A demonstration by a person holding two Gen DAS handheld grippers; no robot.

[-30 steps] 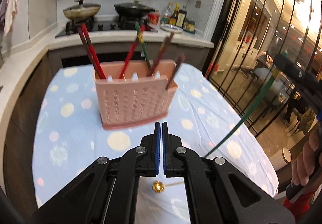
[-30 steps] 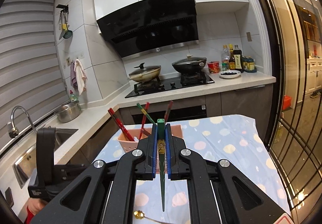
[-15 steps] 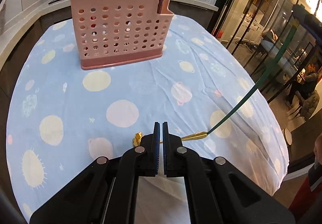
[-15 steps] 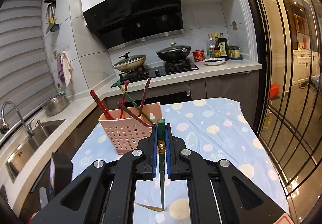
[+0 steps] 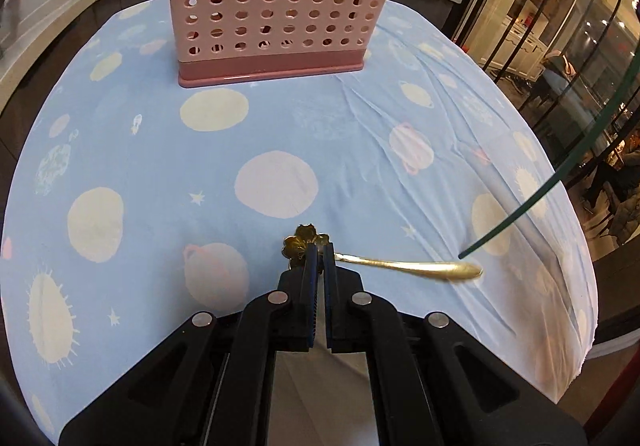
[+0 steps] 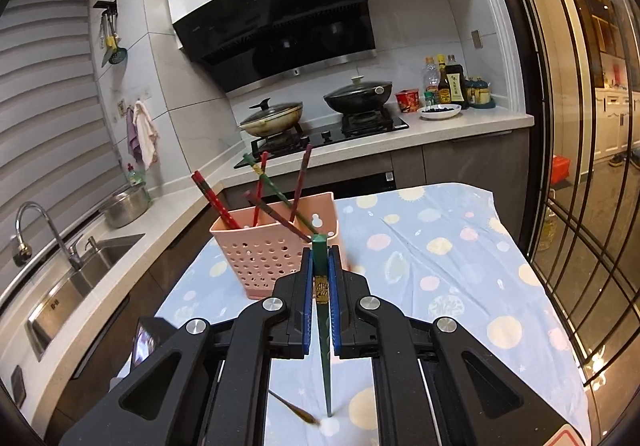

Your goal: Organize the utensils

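Observation:
A pink perforated utensil holder point(image 5: 272, 1) stands at the far end of the blue-clothed table point(image 5: 160, 149) and holds several red and green chopsticks point(image 6: 260, 197). A gold spoon point(image 5: 400, 266) with a flower-shaped handle end lies on the cloth. My left gripper point(image 5: 318, 246) is shut right at that flower end; whether it grips the spoon is unclear. My right gripper point(image 6: 320, 258) is shut on a green chopstick point(image 6: 325, 346) that points down, its tip point(image 5: 464, 256) just above the spoon's bowl.
A counter with a stove and two pans point(image 6: 320, 113), bottles point(image 6: 444, 81) and a sink point(image 6: 80, 278) runs behind and left of the table. Glass doors with black bars point(image 6: 580, 165) stand to the right. The table edge point(image 5: 592, 326) drops off near the spoon.
My left gripper has dropped and moved forward onto the spoon's flower end. My right gripper has come closer to the holder, still holding the green chopstick.

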